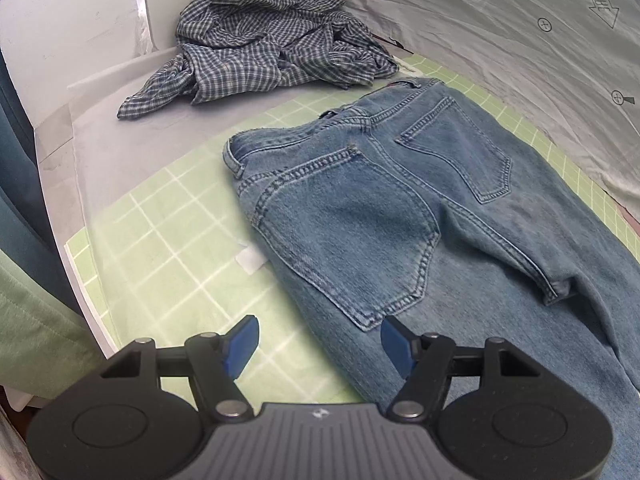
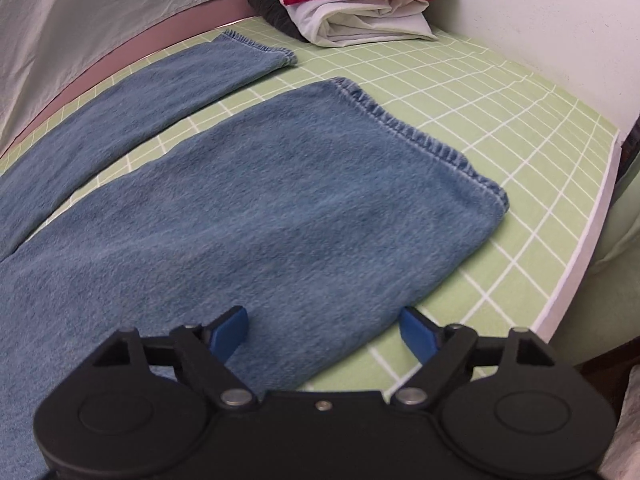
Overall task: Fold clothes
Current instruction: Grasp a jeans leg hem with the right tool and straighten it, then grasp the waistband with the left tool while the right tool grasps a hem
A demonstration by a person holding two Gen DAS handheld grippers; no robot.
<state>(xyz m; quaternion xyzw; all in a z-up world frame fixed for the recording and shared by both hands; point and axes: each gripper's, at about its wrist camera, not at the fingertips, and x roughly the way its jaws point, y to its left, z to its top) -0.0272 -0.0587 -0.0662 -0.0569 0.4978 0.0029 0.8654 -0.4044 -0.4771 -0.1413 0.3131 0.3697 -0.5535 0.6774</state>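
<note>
- Left gripper (image 1: pixel 318 344): nearest the left wrist camera, jaws spread wide, blue fingertips (image 1: pixel 242 346) apart, nothing between them; poised above the near edge of the jeans (image 1: pixel 400 216), one tip over the green mat (image 1: pixel 168 248), the other over denim just below a back pocket.
- Right gripper (image 2: pixel 324 334): nearest the right wrist camera, jaws spread wide, empty; one blue tip over the near trouser leg (image 2: pixel 260 220), the other over bare mat beside the leg's edge.
- Jeans: blue denim, spread flat on the green mat, back side up, both back pockets showing; waistband toward the far end of the left wrist view, legs running off toward the right.
- Trouser legs in the right wrist view: near leg broad and flat, stitched hem (image 2: pixel 420 136) lying on the mat; far leg (image 2: pixel 140 96) narrower, lying apart from the near one with a strip of mat between them, hem close to the folded stack.
- Green mat: white grid lines, covering the table top under the jeans.
- Checked shirt (image 1: pixel 264 48): blue and white, crumpled in a heap beyond the waistband, on the grey surface past the mat's edge.
- Stack of folded clothes (image 2: pixel 352 4): white, red checked and grey pieces, at the far corner of the mat, against the wall.
- Grey sheet (image 1: pixel 520 40): printed marks, along the far side of the table.
</note>
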